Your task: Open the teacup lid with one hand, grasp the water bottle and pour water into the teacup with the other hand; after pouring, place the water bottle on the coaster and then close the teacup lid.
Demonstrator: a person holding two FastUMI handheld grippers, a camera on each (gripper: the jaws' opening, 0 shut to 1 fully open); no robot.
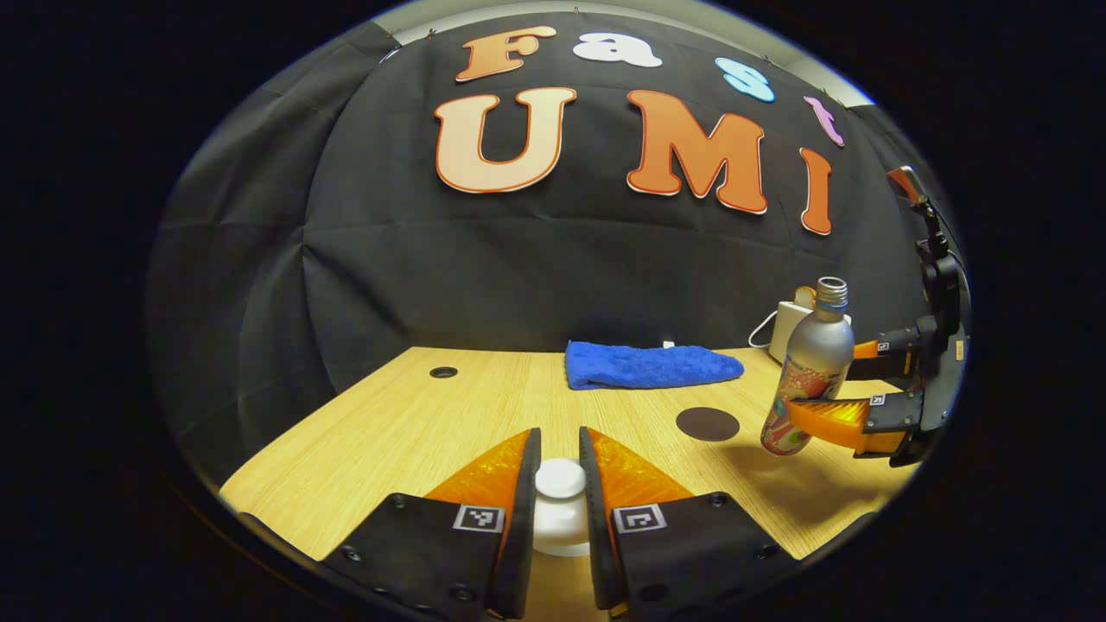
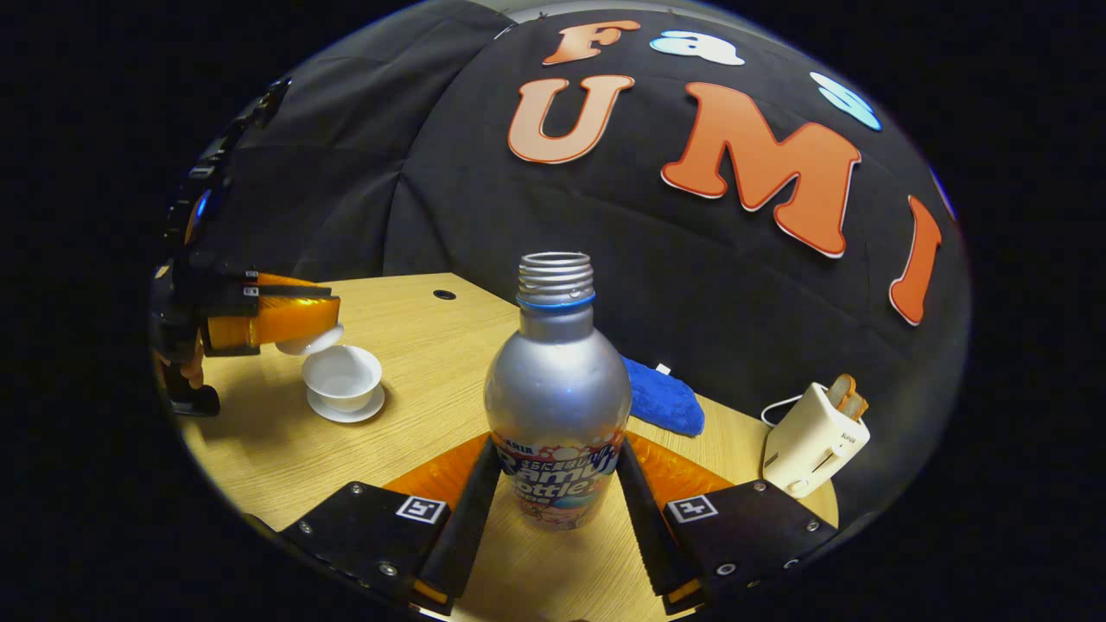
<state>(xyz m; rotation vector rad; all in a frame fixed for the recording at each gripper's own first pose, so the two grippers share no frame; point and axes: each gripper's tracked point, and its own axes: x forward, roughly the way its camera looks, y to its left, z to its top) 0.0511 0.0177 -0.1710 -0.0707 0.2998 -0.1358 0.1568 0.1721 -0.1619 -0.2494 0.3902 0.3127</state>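
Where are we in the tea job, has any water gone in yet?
Done: the left gripper has the teacup lid lifted off; the teacup sits open on its saucer. In hand: the right gripper holds the water bottle upright, away from the cup, so pouring hasn't started. Left: pour, set the bottle on the coaster, close the lid.

Light wooden table [image 2: 285, 449] with a few things resting on it.

On the table lie a folded blue towel [image 1: 650, 364] near the back edge, a dark round coaster [image 1: 707, 423] in front of it, and a white toaster [image 2: 814, 439] with bread in its slot at the far right corner. A white teacup [image 2: 342, 376] sits uncovered on its saucer [image 2: 347, 408] toward the left side. A small dark hole [image 1: 443, 372] marks the tabletop near the back left.
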